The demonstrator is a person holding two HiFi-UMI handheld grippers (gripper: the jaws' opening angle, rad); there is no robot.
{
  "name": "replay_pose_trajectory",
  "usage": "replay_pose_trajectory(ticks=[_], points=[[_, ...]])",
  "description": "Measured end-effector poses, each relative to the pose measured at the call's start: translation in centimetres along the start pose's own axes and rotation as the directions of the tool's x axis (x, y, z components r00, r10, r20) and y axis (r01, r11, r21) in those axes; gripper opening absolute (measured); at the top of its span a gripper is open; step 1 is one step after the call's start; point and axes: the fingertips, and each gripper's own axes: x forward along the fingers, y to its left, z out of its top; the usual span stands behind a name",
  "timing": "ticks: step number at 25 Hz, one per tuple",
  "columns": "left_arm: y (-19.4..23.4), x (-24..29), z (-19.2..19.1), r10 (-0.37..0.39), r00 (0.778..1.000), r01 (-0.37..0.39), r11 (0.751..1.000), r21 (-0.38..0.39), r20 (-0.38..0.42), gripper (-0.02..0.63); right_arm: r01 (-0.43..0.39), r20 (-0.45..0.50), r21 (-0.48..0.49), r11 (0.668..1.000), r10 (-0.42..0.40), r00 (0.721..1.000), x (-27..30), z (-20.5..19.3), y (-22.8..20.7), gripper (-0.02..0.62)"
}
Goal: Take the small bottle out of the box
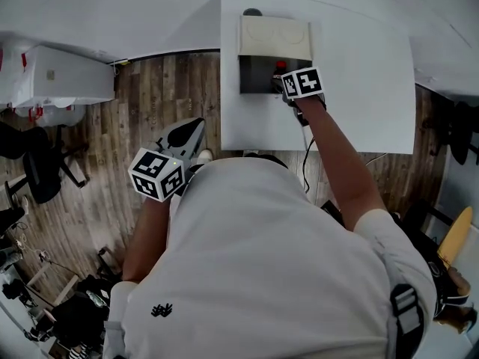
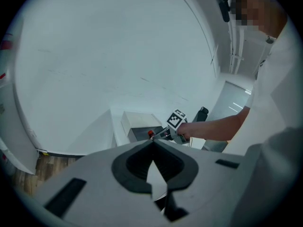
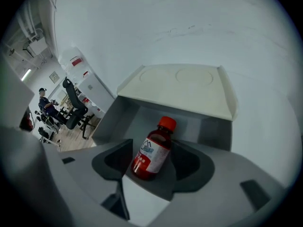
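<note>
A small bottle (image 3: 152, 150) of red liquid with a red cap and a white label stands tilted inside the open grey box (image 3: 137, 119), whose cream lid (image 3: 182, 86) is folded back. My right gripper (image 3: 150, 167) is open, its jaws spread wide on either side of the bottle's lower body. From the head view the right gripper (image 1: 279, 82) reaches into the box (image 1: 254, 77), and only the bottle's red cap (image 1: 281, 66) shows. My left gripper (image 1: 196, 127) hangs shut over the floor, well short of the table. In its own view the left gripper (image 2: 151, 144) holds nothing.
The box sits at the far edge of a white table (image 1: 359, 88) against a white wall. A cable (image 1: 307, 163) hangs off the table's near edge. Wooden floor lies to the left, with a white cabinet (image 1: 60, 73) and an office chair (image 1: 41, 167).
</note>
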Motion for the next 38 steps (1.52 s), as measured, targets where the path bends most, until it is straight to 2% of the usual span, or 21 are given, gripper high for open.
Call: replay_pose_trajectory(ticks=[9,18,25,32,38], points=[[0.1,-0.6,-0.6,0.038,0.999,-0.038,0.999,-0.018,0.011,0.006,0.036,-0.130,0.006,0.999,-0.035,0.991,1.6,-0.9,-0.9,0.249],[1.0,-1.6,-0.6,0.038,0.999,-0.037,0.999,-0.017,0.020,0.006,0.065,-0.159,-0.005,0.998,-0.065,0.985,1.8,-1.1,-0.8,0.247],[1.8,-2.4,-0.3,0.031,0.999,-0.031,1.000,-0.003,0.027,0.006,0.096,-0.086,-0.005,0.995,-0.096,0.992,1.4,-0.5,-1.4,0.222],[2.2,-3.9,-0.6,0.013,0.999,-0.013,1.000,0.003,0.031,0.006,0.064,0.032,0.090,0.994,-0.067,0.997,-0.3,0.3,-0.8,0.218],[2.3,-4.3,-0.7,-0.023,0.999,0.022,1.000,0.020,0.037,0.006,0.047,0.140,0.167,0.985,-0.071,0.988,-2.5,1.3,-0.2,0.216]])
